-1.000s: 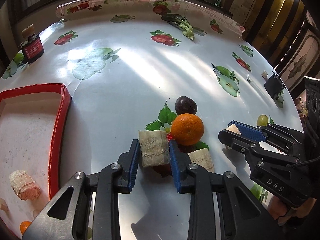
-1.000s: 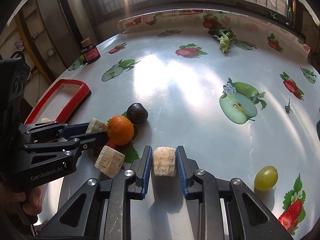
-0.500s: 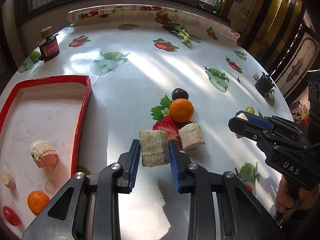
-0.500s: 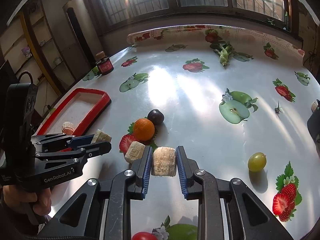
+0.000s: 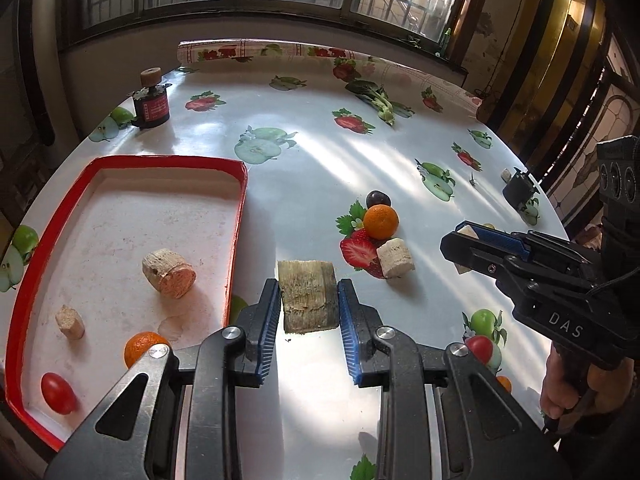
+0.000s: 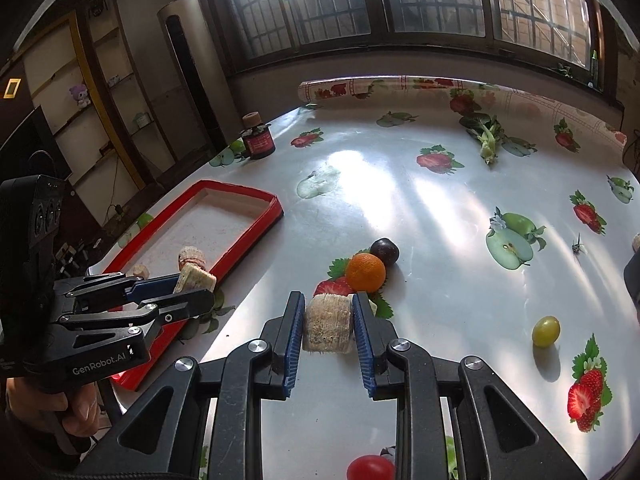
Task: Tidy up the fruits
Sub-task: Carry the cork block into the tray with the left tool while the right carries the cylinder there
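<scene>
The left gripper (image 5: 308, 300) was closed on a pale, fibrous cut chunk of cane (image 5: 307, 295), its blue ribbed pads pressing both flat sides. The right gripper (image 6: 328, 326) was closed the same way on a second pale, round fibrous chunk (image 6: 328, 323). Neither grip had changed from one second before.

Both chunks now hung higher above the glossy white tablecloth with printed fruits (image 5: 312, 168) than a second earlier, when they were just over the loose pile. In the left view the whole table looked smaller and farther. The red-rimmed shallow tray (image 5: 240, 208) showed much more of itself: before, only its corner and one piece were visible; now its inside showed a brown-ended cane piece (image 5: 169, 274), a small pale stub (image 5: 70, 322), a small orange (image 5: 142, 347) and a red cherry tomato (image 5: 58, 393). The left chunk was just beside the tray's right rim, over the cloth.

The loose pile on the cloth stayed in place: an orange mandarin (image 5: 381, 221), a dark plum (image 5: 378, 199) behind it and one more pale cane chunk (image 5: 394, 258) in front of it. In the right view a green grape (image 6: 545, 331) lay well apart on the right, and a second red tomato (image 6: 370, 467) had come into view at the bottom edge. A dark bottle with red label (image 5: 151, 101) stood at the far left of the table.
</scene>
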### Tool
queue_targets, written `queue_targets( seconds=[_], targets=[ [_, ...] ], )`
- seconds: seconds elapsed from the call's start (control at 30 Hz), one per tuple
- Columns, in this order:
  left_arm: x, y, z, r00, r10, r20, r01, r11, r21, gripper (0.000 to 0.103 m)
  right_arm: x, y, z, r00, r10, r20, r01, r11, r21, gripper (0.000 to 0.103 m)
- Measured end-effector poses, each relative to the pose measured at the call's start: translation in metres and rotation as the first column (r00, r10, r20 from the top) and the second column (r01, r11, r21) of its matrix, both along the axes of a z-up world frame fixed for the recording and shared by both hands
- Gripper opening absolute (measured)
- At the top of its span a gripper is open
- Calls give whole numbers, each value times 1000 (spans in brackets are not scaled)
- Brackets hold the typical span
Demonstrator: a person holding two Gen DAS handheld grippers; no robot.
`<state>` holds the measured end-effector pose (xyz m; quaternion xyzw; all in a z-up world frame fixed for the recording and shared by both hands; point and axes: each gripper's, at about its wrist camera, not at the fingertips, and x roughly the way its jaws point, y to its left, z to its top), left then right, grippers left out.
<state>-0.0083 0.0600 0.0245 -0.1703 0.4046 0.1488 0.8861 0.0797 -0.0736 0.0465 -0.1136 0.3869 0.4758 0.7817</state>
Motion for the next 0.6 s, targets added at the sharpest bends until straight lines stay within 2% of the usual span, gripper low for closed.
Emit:
queue_targets(
  seconds=[0.6],
  targets=[
    [-46,39,4,994,108,1,-108,994,15,26,-32,37,3,996,85,-3,-85,996,10,25]
  ],
)
